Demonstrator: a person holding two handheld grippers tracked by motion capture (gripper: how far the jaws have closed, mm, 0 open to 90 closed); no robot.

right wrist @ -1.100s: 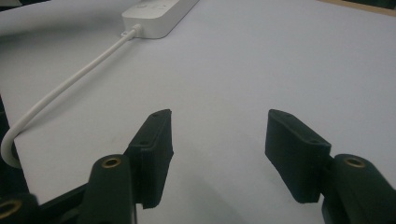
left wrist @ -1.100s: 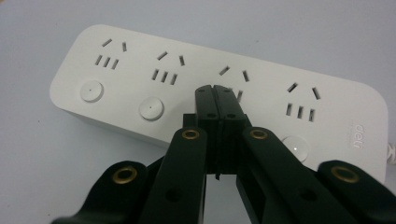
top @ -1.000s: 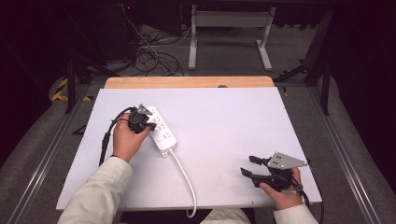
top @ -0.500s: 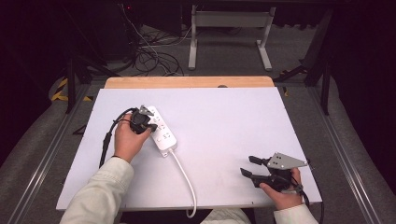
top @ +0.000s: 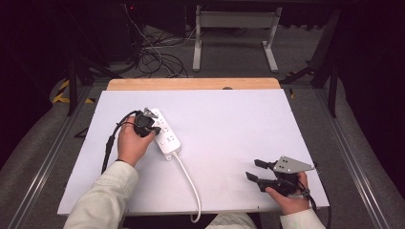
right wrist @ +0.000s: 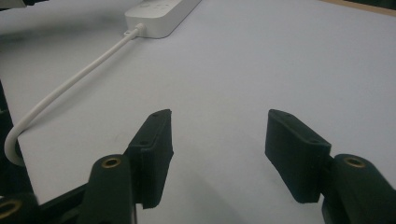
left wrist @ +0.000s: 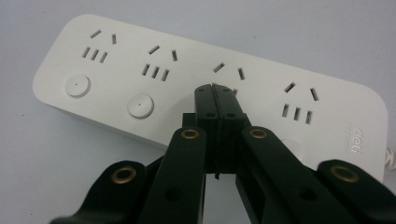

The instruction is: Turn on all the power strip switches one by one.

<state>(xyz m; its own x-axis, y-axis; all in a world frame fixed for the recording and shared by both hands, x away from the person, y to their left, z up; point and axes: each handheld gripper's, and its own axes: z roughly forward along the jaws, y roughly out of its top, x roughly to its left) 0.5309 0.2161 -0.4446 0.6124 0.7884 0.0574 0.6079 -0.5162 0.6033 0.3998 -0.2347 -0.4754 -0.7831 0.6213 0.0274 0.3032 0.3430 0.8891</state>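
A white power strip (top: 165,135) lies on the white table top, left of the middle, its sockets and round buttons facing up (left wrist: 154,70). Its white cord (top: 189,183) runs to the table's front edge. My left gripper (top: 145,122) is over the strip's far end. In the left gripper view the left gripper (left wrist: 215,91) is shut, jaws pressed together with nothing between them, tips just above the third socket. My right gripper (top: 255,170) rests near the front right corner, open and empty (right wrist: 218,135), pointing toward the strip (right wrist: 161,15).
The table top (top: 239,124) is a white board with a wooden strip along the far edge (top: 191,84). Beyond it, cables (top: 157,59) and metal frame legs (top: 234,33) stand on the grey floor. A black cable (top: 112,140) trails from the left gripper.
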